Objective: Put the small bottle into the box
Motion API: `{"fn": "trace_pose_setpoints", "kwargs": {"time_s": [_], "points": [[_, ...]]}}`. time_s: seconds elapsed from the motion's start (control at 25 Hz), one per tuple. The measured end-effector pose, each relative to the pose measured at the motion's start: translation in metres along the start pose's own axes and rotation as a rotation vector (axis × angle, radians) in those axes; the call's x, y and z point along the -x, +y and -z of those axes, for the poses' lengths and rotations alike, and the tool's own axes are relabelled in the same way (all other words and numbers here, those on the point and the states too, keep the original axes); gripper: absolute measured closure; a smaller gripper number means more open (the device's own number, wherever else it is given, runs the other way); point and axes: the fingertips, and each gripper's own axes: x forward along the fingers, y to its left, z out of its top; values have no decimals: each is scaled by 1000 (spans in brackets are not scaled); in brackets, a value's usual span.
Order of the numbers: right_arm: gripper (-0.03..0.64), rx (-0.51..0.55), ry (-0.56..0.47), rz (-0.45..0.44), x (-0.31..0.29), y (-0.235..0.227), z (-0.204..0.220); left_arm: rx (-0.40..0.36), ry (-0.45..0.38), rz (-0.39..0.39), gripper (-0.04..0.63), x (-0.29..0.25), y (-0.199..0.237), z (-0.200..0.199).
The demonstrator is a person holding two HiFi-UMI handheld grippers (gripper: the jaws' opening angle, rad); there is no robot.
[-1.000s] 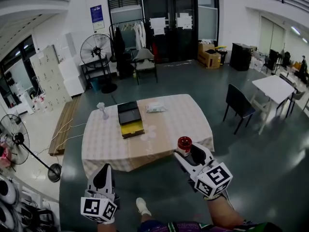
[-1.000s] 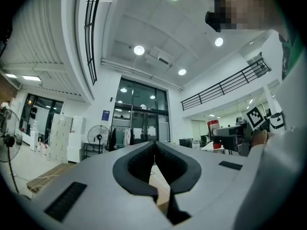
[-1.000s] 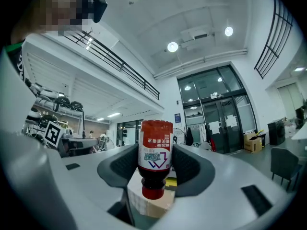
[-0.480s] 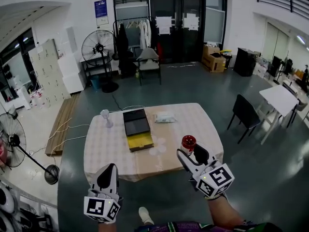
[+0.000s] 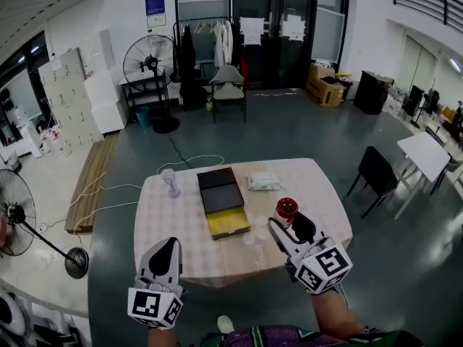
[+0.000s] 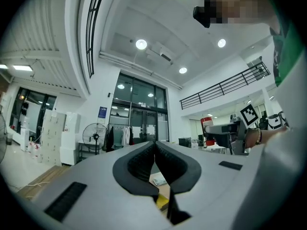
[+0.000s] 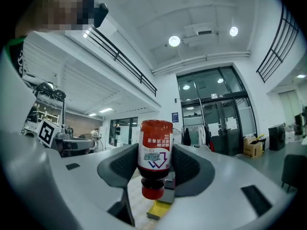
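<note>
- The right gripper [image 5: 289, 221] has its jaws clamped on the small bottle [image 7: 155, 153], with the red cap hanging below them.
- The left gripper [image 5: 167, 248] has its jaws pressed together, with nothing between them.
- The open box [image 5: 225, 207], with a black lid and a yellow tray, lies on the table [image 5: 318, 197], ahead of, below and left of the right jaws.
- The bottle appears to be mid-carry. Next, it likely needs bringing over the tray, lowering and letting go.
</note>
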Motion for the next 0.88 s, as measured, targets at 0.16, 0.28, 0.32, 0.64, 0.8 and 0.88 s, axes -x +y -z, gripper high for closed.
{"fn": "trace_pose_setpoints", "kwargs": {"time_s": [0.16,0.28,0.32,0.64,0.8,0.88], "points": [[390,-16,-8,1,-44,7,5,26,-4,16,571,-21,40,9],[390,-38,-20,6,-63,11,11,27,0,38,571,-31,59,21],[390,-45,-22,8,-68,11,14,28,0,42,571,-34,64,24],[391,-106,41,3,-103,-15,35,91,23,-1,571,-65,91,47],[391,-111,64,-57,-128,-26,44,87,24,-54,571,-79,95,50],[391,-107,74,-102,-141,-32,45,80,19,-88,571,-86,93,48]]}}
